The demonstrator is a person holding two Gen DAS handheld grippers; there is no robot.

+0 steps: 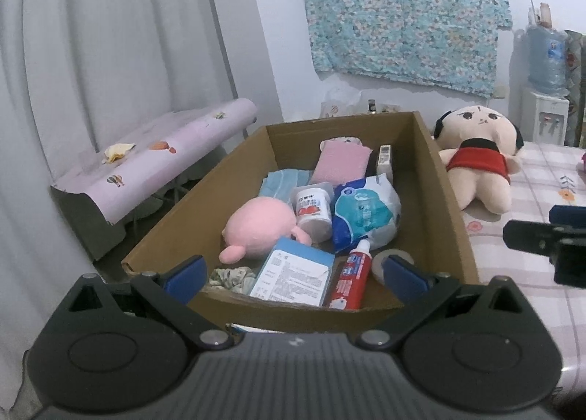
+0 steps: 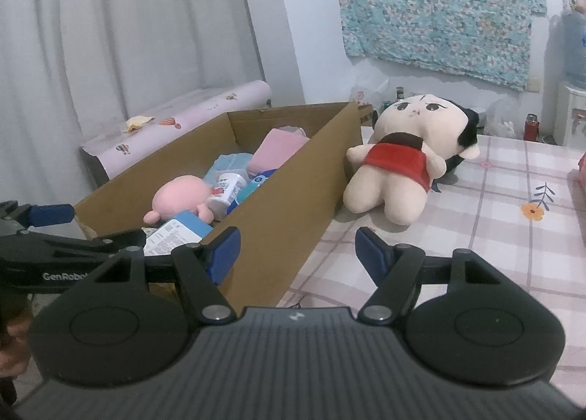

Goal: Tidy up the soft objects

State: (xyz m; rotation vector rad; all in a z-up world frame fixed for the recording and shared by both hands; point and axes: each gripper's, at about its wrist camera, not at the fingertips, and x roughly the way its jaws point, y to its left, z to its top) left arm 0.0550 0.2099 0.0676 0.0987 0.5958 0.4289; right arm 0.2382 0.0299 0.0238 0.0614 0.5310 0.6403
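Left wrist view: the left claw [image 1: 293, 273] is held released, its blue fingertips [image 1: 186, 273] spread wide over the near edge of the cardboard box [image 1: 450, 200], nothing gripped between them. Inside the box, from left to right, are seen a pink plush toy [image 1: 256, 229], a light blue carton [image 1: 293, 277], a white cup [image 1: 313, 211], a red toothpaste tube [image 1: 351, 277] and a blue-and-white packet [image 1: 366, 215]; a pink cloth [image 1: 340, 163] lies at the far end. Just beside the box's right wall, a plush doll [image 1: 476, 163] in a red top is lying on the checked tabletop [image 1: 531, 273], outside the box. Part of the right claw is seen at the right edge, well apart from the doll.

Right wrist view: the left claw [image 2: 55, 229] is seen from the side at the far left, reaching toward the box [image 2: 293, 207]. The right claw [image 2: 296, 255] is held released and empty, one fingertip [image 2: 223, 255] before the box's outer wall and the other above the tabletop [image 2: 494, 229]. The doll [image 2: 403, 163] is shown more fully here, on its back with its head away, leaning near the box's far corner. Only the pink plush toy [image 2: 179, 196], the cup [image 2: 227, 189], the carton [image 2: 179, 229] and the pink cloth [image 2: 274, 149] are visible over the box wall; the toothpaste tube is hidden from this side.
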